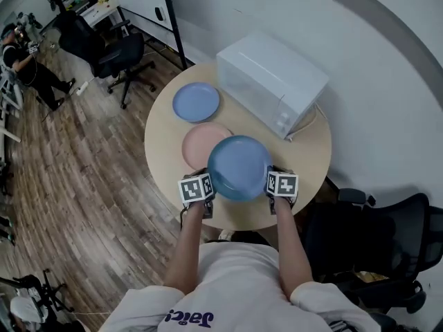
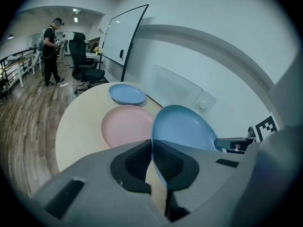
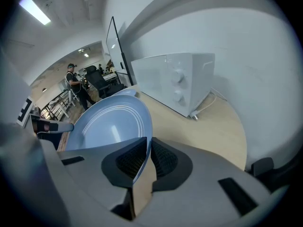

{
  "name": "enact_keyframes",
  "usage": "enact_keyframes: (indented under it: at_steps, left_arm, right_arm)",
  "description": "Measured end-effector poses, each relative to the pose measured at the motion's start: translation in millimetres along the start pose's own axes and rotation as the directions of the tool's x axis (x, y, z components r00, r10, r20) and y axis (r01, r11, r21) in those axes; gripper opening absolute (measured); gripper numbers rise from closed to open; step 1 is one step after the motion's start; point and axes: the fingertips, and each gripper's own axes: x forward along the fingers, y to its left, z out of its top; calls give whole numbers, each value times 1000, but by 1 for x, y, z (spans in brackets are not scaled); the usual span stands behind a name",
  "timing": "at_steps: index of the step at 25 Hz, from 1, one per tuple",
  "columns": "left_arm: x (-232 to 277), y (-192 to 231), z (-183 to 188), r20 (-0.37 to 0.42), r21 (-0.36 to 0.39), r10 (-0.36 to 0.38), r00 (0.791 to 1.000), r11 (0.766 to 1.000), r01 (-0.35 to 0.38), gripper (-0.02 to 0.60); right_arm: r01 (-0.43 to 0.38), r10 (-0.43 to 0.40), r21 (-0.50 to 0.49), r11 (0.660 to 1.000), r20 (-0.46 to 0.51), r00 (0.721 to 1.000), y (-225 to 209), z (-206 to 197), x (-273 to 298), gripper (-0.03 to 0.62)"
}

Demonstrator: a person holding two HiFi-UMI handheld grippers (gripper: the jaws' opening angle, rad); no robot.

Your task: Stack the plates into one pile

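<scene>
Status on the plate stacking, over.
Left tongs and right tongs shut on big blue plate, opposite rims. Plate held partly over pink plate. Nothing seen in the way.

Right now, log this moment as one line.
left gripper: shut on blue plate rim | right gripper: shut on opposite rim | blue plate: lifted, partly over pink plate | periwinkle plate: on table
</scene>
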Motion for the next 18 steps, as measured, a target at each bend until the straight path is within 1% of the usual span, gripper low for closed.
enact_keyframes:
  at_steps: [4, 7, 9, 12, 15, 18]
  left_arm:
    - [-4, 18, 1, 4, -60, 79, 997, 995, -78, 26]
    - [-10, 30, 6, 25, -95, 134, 991, 987, -131, 26]
    - [-12, 38, 10, 43, -120, 160, 986, 981, -154, 26]
    - [-11, 49, 10, 61, -166, 181, 982, 972, -169, 26]
    - [-5, 63, 10, 58, -182, 193, 979, 967, -180, 26]
    - [9, 83, 18, 42, -148, 202, 978, 970, -194, 26]
  right_arm:
    - [-67, 65, -60, 996, -35, 997, 16, 20, 27, 38]
    - [-121, 117, -72, 990, -54, 992, 29, 31, 43, 38]
    - [-150, 146, -74, 986, -51, 988, 38, 38, 53, 38]
    - [-188, 185, -84, 979, -48, 982, 48, 46, 71, 38]
    - [-202, 197, -97, 975, -64, 978, 59, 51, 89, 35]
    - [-196, 190, -107, 975, -61, 980, 72, 62, 108, 35]
